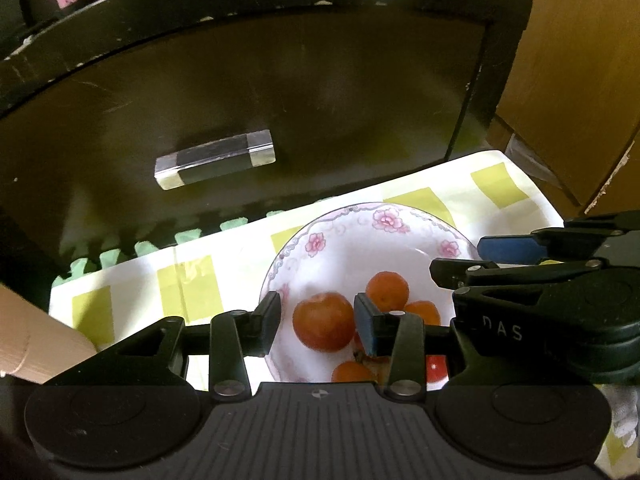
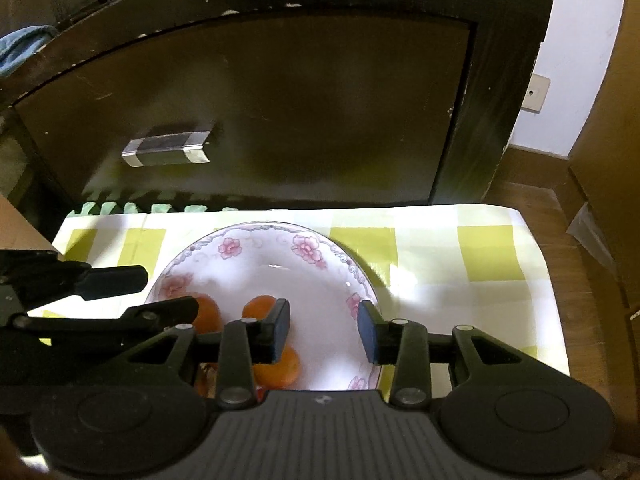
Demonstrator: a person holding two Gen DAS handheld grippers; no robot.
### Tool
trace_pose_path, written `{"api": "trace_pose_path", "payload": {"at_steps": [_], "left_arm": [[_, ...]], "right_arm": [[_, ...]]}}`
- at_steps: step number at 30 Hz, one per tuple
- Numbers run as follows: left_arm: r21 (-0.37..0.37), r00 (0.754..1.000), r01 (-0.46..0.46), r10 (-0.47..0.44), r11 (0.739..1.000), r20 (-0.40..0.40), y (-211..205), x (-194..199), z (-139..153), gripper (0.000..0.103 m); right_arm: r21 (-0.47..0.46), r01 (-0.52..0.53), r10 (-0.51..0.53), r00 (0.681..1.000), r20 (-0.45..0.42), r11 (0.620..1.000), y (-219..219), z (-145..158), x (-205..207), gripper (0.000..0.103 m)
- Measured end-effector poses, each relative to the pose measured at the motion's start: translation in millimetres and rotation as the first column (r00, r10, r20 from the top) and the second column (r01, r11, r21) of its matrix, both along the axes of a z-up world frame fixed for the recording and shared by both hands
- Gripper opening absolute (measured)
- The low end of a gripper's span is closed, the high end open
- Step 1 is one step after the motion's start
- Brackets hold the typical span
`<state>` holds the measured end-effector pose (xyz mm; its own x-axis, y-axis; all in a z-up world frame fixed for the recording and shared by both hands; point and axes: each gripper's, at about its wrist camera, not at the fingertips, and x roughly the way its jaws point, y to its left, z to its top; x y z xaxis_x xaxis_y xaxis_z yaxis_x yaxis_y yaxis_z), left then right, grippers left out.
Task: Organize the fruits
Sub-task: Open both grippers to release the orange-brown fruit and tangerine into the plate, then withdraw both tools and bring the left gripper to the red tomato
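Left gripper (image 1: 316, 320): I see its jaws apart over the near side of the bowl. A round orange-red fruit (image 1: 324, 321) lies in the gap, but the pads do not press on it, so I call it open and empty.
Right gripper (image 2: 324, 330): its jaws also stand apart, over the bare white inside of the bowl. Nothing is between them. In the left view it comes in from the right, above the rim.
Fruits: all that I can see lie in the bowl, in a heap on its near-left side. Two small oranges (image 1: 387, 290) are behind the round fruit, others are half hidden under the grippers. A red one (image 1: 435, 368) shows at the near edge; what kind it is I cannot tell.
Handling: I judge the fruits light, smooth and a bit soft. They roll easily on the glazed surface. I would take one across its widest middle, with a gentle squeeze, from above.
Bowl (image 2: 280, 229): white with pink flowers, shallow, surely fragile. I would not knock the rim with the fingers.
Cloth (image 2: 488, 252): yellow-green checks, under the bowl. It may slip if the bowl is pushed.
Cabinet (image 2: 320, 100): dark door with a handle (image 2: 166, 149), just behind the cloth.
Risk: the two grippers are near each other over one bowl.
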<state>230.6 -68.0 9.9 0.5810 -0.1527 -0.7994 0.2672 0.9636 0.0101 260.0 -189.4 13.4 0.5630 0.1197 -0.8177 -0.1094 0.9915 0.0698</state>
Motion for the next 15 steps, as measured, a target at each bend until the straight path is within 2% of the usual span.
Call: {"api": "trace_pose_path", "payload": {"at_steps": [15], "left_arm": [[-0.041,1.000,0.003,-0.004,0.999,-0.027,27,-45,3,0.049]], "right_arm": [[0.002,-0.017,0.017,1.000,-0.017,1.000,23,8,-51,0.036]]}}
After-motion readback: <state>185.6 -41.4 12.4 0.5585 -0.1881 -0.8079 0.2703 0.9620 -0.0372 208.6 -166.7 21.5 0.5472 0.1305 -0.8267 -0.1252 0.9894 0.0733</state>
